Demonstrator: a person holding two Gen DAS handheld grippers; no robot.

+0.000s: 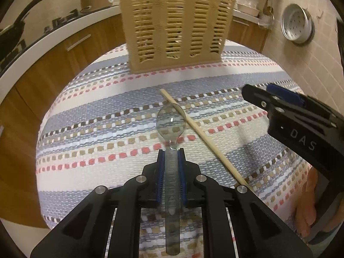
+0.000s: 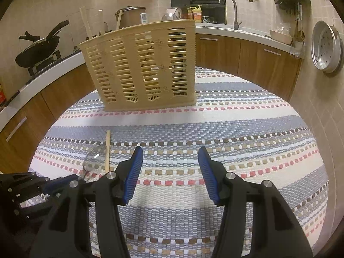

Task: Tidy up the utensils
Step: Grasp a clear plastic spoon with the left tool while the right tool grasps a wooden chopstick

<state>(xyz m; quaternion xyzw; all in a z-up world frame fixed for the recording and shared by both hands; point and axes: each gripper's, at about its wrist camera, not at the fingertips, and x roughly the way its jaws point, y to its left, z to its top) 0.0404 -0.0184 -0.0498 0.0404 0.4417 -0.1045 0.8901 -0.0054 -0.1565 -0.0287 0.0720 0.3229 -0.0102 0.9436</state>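
Note:
My left gripper (image 1: 171,152) is shut on the handle of a clear plastic spoon (image 1: 171,121), bowl pointing forward just above the striped cloth. A wooden chopstick (image 1: 200,133) lies on the cloth, passing under the spoon bowl; it also shows in the right wrist view (image 2: 107,150), beside the spoon (image 2: 92,161). A beige slotted utensil basket (image 1: 174,28) stands at the far side of the table, holding several utensils (image 2: 142,64). My right gripper (image 2: 169,167) is open and empty over the cloth, right of the left gripper (image 2: 53,189).
The round table is covered by a striped woven cloth (image 2: 236,129). Behind it run wooden cabinets and a counter with a wok (image 2: 40,47), a pot (image 2: 131,15) and a sink tap (image 2: 230,4). A metal steamer tray (image 2: 326,47) hangs on the tiled wall at right.

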